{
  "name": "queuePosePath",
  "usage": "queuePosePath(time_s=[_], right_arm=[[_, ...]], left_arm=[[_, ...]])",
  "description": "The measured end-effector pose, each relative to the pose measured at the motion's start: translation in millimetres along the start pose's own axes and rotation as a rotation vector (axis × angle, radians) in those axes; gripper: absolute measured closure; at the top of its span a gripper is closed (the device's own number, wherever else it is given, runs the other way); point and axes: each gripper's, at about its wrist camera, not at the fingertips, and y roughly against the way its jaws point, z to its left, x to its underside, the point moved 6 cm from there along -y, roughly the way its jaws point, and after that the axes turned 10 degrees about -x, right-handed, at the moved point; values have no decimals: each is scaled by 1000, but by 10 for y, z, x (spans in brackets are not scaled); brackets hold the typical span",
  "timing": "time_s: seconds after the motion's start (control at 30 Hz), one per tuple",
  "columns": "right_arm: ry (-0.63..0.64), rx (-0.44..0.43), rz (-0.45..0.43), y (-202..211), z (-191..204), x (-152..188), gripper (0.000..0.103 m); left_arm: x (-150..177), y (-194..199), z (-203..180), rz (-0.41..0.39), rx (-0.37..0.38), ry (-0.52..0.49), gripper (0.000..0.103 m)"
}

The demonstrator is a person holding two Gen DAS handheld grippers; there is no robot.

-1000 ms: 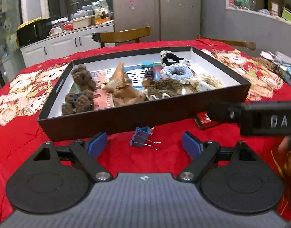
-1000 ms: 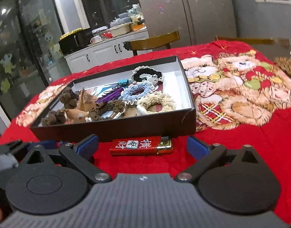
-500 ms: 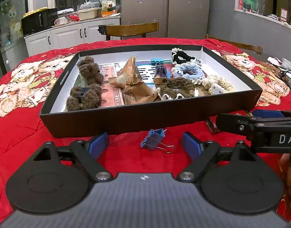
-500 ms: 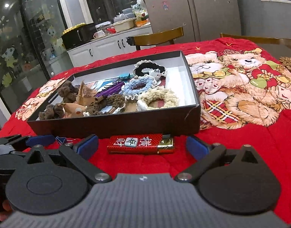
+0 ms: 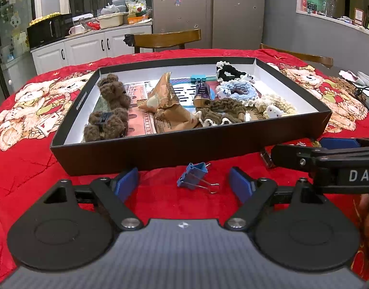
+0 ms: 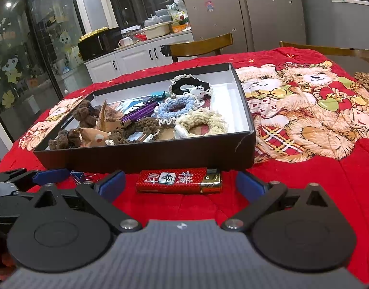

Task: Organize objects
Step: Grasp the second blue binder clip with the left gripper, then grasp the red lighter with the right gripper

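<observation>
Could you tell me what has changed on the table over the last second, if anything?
Little has changed. The left gripper is closing its jaws around the blue binder clip, not yet touching it. The right gripper stays open on either side of the red lighter. Neither object has been picked up, and the black box looks undisturbed.

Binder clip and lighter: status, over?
Left gripper closing, fingers not yet touching blue binder clip between them. Right gripper open, red lighter between fingers. Both lie before the box, nothing in the way.
</observation>
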Motion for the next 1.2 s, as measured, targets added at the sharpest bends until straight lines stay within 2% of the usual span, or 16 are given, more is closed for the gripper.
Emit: queuePosePath(time_s=[0.03,0.1,0.17,0.33,0.4,0.5,0.57,0.67,0.73,0.9,1.03,1.2], right_arm=[[2,6,0,3,3,2,4],[8,11,4,3,5,4,5],[22,19,10,-3,20,11,5],[52,36,27,-10,45,21,5],[63,46,34,-18,57,25,5],[73,54,39,-33,60,28,5],[86,68,42,-36,71,34,12],[129,95,60,-69,117,45,14],[142,83,58,-56,132,48,21],[158,73,56,-18,133,47,25],[141,60,32,31,112,35,35],[144,49,39,28,118,35,35]], left_arm=[[2,9,-8,-5,0,-4,24],[7,33,-13,-13,-2,-3,40],[8,46,3,-18,-2,8,49],[3,43,11,-20,-4,20,59],[0,41,21,-22,-7,29,66],[0,40,38,-21,-5,41,66],[3,39,45,-21,-4,44,66],[3,41,41,-23,-7,43,66],[4,42,40,-22,-7,43,66],[4,40,36,-23,-8,41,66],[6,39,34,-22,-5,46,66],[10,43,35,-22,-5,46,66]])
